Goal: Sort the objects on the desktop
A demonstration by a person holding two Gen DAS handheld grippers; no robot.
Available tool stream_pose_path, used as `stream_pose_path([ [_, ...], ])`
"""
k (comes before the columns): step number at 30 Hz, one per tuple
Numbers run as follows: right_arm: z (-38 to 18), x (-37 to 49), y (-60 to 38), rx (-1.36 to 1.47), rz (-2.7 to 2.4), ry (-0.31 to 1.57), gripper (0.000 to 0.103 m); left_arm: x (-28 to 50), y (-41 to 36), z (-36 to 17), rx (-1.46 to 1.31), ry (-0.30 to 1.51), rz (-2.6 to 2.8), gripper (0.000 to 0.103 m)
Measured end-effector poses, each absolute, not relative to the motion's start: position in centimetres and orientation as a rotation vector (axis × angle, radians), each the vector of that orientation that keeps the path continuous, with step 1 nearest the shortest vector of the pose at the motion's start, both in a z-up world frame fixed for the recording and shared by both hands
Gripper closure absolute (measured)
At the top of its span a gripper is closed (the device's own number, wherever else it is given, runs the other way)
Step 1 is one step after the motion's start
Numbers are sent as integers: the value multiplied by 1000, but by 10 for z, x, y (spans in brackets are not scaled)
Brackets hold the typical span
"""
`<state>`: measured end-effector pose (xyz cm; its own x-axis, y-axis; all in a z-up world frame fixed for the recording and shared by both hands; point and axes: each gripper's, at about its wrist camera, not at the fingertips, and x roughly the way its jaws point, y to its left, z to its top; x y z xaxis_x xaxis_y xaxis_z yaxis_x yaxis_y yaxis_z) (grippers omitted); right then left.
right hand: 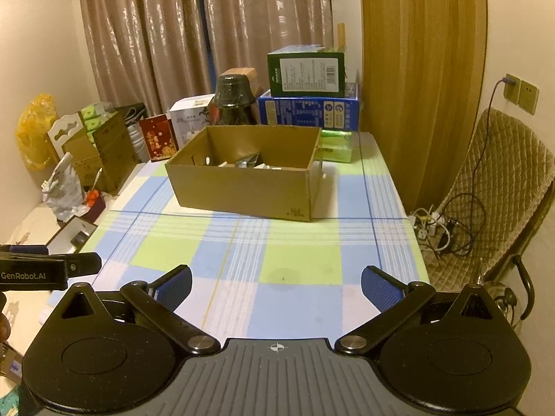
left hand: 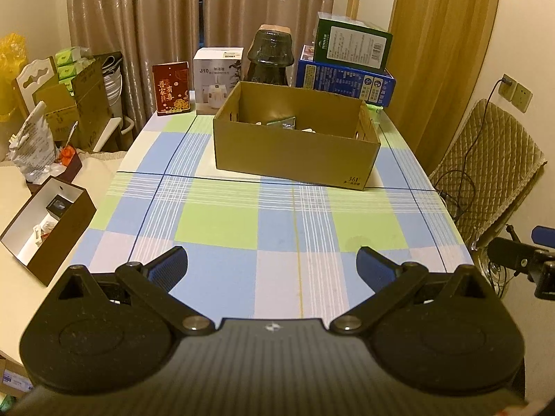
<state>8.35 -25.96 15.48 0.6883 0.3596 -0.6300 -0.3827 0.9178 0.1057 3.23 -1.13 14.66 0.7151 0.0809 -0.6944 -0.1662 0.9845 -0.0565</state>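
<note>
On the checked tablecloth [left hand: 242, 222] I see the cardboard box [left hand: 291, 152] far ahead, small things lying inside. My left gripper [left hand: 272, 267] and right gripper [right hand: 275, 286] both hang wide apart, holding nothing.

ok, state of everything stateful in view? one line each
left claw: open, holding nothing
right claw: open, holding nothing
cardboard box: open top, a few small items inside
small brown box: open, items inside
curtains: drawn, with a narrow gap
wall socket: cable plugged in
</note>
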Motion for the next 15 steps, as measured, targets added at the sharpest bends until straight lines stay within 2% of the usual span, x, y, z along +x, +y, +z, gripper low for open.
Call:
stream_pose_path([
  [15, 149, 88, -263, -25, 415, 715, 2, 35, -16, 140, -107, 778, 131, 1],
])
